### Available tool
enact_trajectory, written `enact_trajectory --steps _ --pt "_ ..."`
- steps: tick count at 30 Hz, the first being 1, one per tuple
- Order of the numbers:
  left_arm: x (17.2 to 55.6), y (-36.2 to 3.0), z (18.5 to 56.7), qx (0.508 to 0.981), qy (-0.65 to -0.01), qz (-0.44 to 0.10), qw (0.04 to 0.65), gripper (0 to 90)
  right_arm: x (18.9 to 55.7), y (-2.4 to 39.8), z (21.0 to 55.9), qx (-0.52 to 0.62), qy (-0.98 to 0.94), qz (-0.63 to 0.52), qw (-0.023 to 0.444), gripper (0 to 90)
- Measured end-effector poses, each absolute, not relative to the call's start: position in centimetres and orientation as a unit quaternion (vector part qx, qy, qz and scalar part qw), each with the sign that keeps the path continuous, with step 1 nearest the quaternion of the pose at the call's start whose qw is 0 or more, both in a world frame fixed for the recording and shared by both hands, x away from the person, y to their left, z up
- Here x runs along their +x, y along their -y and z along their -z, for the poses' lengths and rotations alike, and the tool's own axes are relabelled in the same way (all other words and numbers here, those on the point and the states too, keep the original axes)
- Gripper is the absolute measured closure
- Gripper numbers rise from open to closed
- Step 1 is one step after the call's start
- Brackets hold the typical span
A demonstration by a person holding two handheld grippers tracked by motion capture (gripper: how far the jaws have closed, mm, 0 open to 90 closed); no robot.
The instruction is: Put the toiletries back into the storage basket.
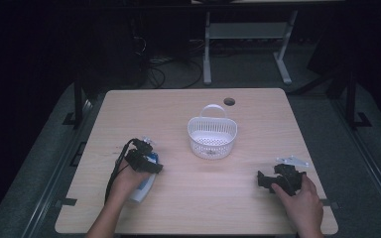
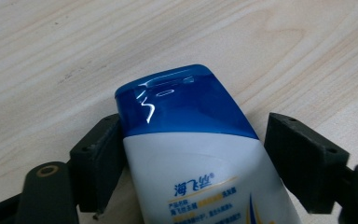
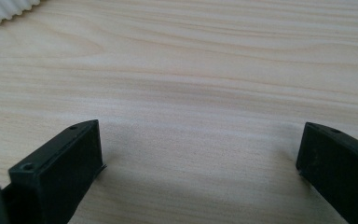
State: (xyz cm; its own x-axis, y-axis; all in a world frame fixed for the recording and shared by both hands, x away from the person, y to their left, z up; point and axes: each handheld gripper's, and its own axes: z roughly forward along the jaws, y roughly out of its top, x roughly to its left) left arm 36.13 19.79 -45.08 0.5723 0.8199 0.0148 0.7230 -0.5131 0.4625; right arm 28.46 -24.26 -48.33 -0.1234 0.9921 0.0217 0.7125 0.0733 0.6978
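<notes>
My left gripper (image 2: 191,154) straddles the bottle (image 2: 200,158), which lies flat on the table (image 1: 258,119), blue cap pointing away along the jaws. One jaw touches it, the other has a gap, so no real grip yet. Right gripper (image 3: 200,163) sits wide, nothing in it, well apart. Basket (image 1: 212,135) is between them, farther back.

A basket (image 1: 212,136) stood on the bench (image 1: 188,208), about at its middle, with a hole (image 1: 229,101) in the bench beyond it near the far edge. A bottle (image 1: 144,187) lay on the bench near left of the basket, between the jaws of the left tool (image 1: 146,157). The right tool (image 1: 264,179) sat near right, well apart from the basket.
</notes>
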Motion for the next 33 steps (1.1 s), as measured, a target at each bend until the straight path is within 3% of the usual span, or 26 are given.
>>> enact_trajectory --steps 12,25,33 --pt "36.1 -19.9 44.8 0.863 -0.445 -0.108 0.212 33.6 28.5 24.3 48.3 0.616 -0.692 -0.289 0.242 0.0" --pt "35.9 -20.2 44.5 0.869 -0.431 -0.083 0.228 37.7 28.5 24.3 48.3 0.616 -0.692 -0.289 0.242 0.0" --pt "35.4 -21.1 43.0 0.861 -0.419 -0.082 0.275 38.2 28.5 24.3 48.3 0.616 -0.691 -0.289 0.242 0.0"
